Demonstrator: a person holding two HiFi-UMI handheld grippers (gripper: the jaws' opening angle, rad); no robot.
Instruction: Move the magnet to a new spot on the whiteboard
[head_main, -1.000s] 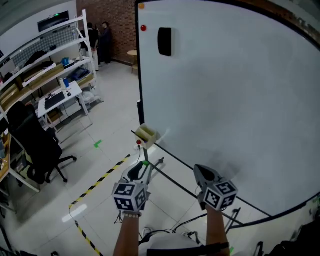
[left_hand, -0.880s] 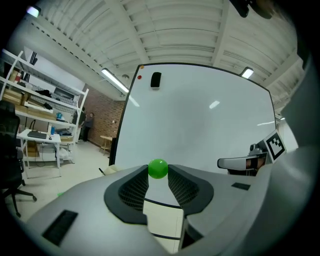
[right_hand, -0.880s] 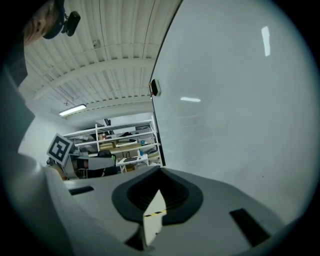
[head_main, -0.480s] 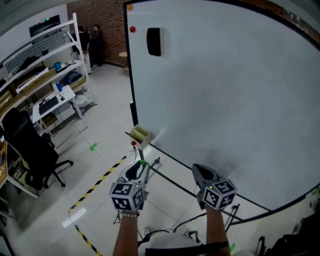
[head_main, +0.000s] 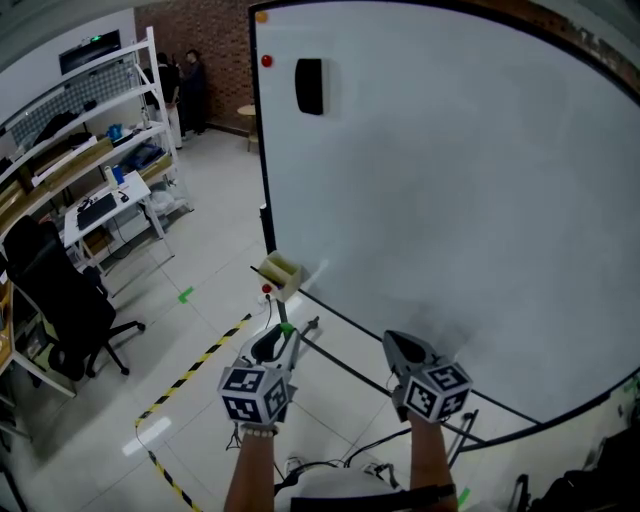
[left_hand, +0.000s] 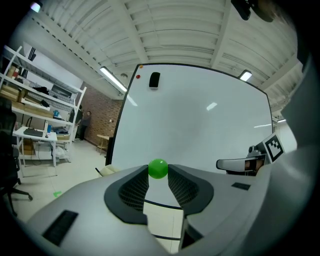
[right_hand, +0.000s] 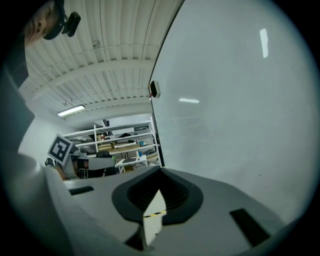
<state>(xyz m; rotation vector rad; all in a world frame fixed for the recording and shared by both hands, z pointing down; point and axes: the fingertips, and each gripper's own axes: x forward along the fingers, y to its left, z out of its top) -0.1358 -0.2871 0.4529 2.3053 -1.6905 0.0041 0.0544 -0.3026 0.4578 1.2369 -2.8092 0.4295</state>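
Left tongs (left_hand: 159, 173) partly closed, the tips pinching a small green magnet (left_hand: 158, 168) at its two sides, short of the whiteboard (head_main: 450, 180) and not touching it. Right tongs (right_hand: 159, 170) closed and empty. The magnet is probably light, hard and smooth (a ball, so apt to roll out of a slack pinch). Grip across its middle, and expect a snap toward the board.

One whiteboard (head_main: 450, 200) carries one black eraser (head_main: 309, 86) and one red magnet (head_main: 266, 61). There are two grippers, the left gripper (head_main: 283, 333) and the right gripper (head_main: 397, 343), and one green magnet (left_hand: 158, 168). Farther off stand one office chair (head_main: 62, 300), one shelving rack (head_main: 95, 105), one bench (head_main: 118, 203) and two people (head_main: 192, 85).
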